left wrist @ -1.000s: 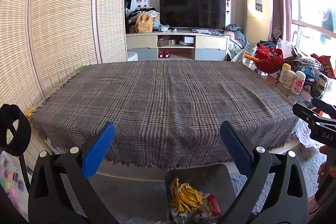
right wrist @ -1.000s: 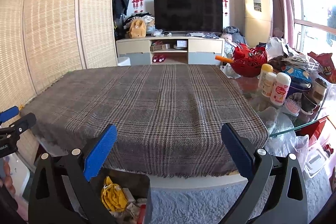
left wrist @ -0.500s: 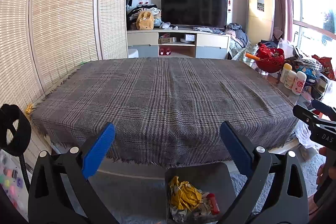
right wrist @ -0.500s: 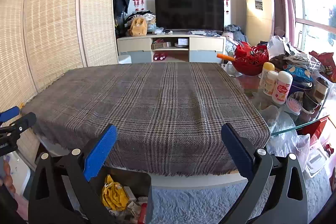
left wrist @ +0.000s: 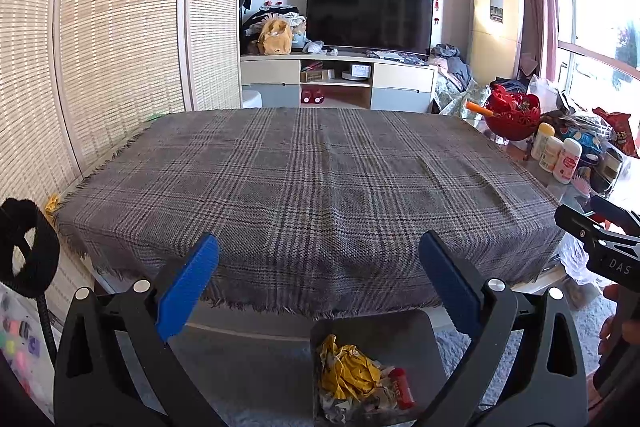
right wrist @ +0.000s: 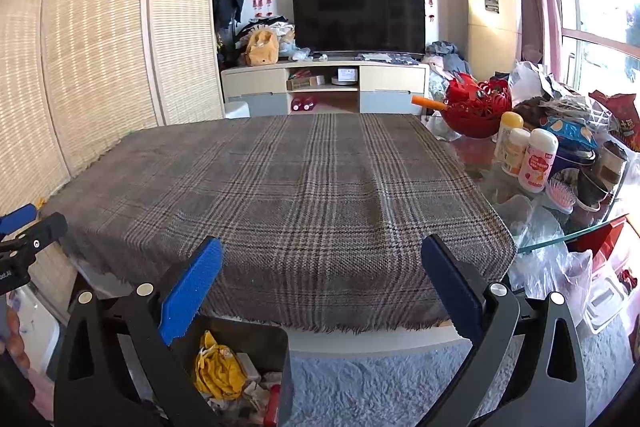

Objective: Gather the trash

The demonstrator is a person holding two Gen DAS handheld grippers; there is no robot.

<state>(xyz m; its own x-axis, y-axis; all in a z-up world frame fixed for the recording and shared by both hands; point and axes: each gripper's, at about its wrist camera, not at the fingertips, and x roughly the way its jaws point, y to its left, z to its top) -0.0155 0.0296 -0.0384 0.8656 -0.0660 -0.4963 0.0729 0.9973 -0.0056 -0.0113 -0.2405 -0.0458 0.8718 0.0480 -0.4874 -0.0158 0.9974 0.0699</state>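
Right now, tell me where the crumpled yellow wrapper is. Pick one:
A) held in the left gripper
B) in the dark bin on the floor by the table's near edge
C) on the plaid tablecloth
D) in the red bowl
B: the crumpled yellow wrapper lies with other scraps inside the dark bin below the fringed edge of the plaid tablecloth, and both the left gripper and right gripper are open and hold nothing.

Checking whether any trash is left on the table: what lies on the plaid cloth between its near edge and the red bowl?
Nothing: in the right wrist view the plaid cloth is bare up to the red bowl.
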